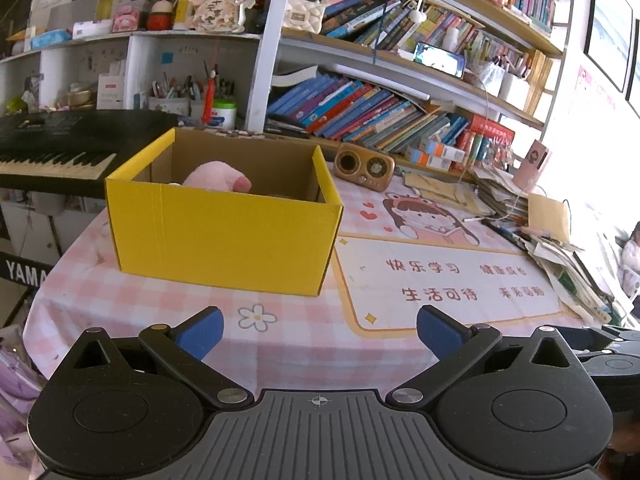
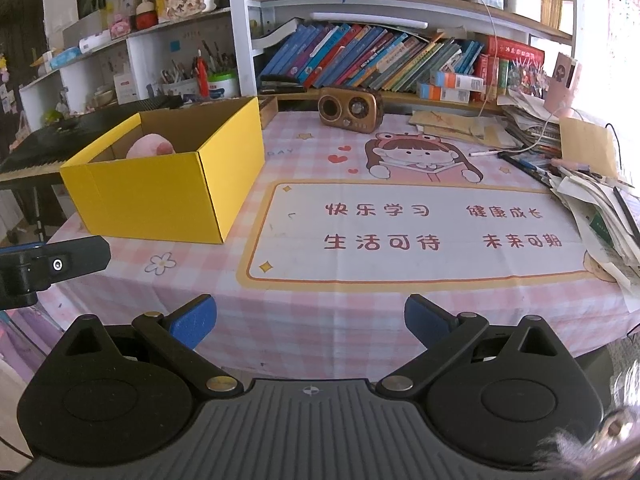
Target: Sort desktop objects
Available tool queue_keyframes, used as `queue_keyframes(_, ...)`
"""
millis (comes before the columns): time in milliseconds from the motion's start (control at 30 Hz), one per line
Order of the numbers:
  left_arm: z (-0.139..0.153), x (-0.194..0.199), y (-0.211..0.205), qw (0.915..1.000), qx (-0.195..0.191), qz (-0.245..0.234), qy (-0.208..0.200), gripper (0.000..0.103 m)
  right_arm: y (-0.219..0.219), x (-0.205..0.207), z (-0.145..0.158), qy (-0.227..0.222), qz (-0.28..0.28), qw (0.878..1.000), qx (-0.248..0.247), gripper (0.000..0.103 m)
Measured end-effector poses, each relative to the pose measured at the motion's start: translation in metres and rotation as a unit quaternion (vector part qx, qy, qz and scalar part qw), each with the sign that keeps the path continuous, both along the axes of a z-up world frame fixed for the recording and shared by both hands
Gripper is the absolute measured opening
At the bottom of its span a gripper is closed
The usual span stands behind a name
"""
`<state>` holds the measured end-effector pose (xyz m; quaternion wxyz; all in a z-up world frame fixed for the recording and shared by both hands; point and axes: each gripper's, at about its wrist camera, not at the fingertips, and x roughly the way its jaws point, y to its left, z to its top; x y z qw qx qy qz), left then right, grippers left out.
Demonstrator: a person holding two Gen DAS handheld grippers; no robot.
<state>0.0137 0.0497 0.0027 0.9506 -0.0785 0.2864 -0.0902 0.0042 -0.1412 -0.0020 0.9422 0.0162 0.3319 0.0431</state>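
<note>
Left wrist view. The left hand-held gripper (image 1: 319,330) is hovering over the near edge of the bench (image 1: 304,344), its blue-padded fingers (image 1: 202,336) standing wide apart and holding nothing. A yellow cardboard box (image 1: 224,236) is sitting open-topped on the pink checked cloth, straight ahead of the fingers. A pink plush toy (image 1: 218,178) is lying inside the box, only its top showing above the rim. A brown retro radio (image 1: 364,168) is standing behind the box to the right, near the bookshelf (image 1: 400,120). A heap of papers (image 1: 560,252) is crowding the right side of the bench. A black keyboard (image 1: 56,148) is standing to the left, beyond the bench.

Right wrist view. The right hand-held gripper (image 2: 310,318) is hanging at the near edge of the bench (image 2: 320,320), fingers spread wide, empty. The yellow cardboard box (image 2: 160,196) is sitting to the left, the pink plush toy (image 2: 150,146) inside it. The brown retro radio (image 2: 350,106) is standing at the back. The left hand-held gripper (image 2: 48,266) is showing partly at the left edge.
</note>
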Motion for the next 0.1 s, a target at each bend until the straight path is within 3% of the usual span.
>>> queue_keyframes(100,0.0005,0.0043,0.0008,1.0,-0.003,0.002,0.001,0.103,-0.0005,0.0041,0.0005,0.002,0.001,1.0,-0.001,0.101)
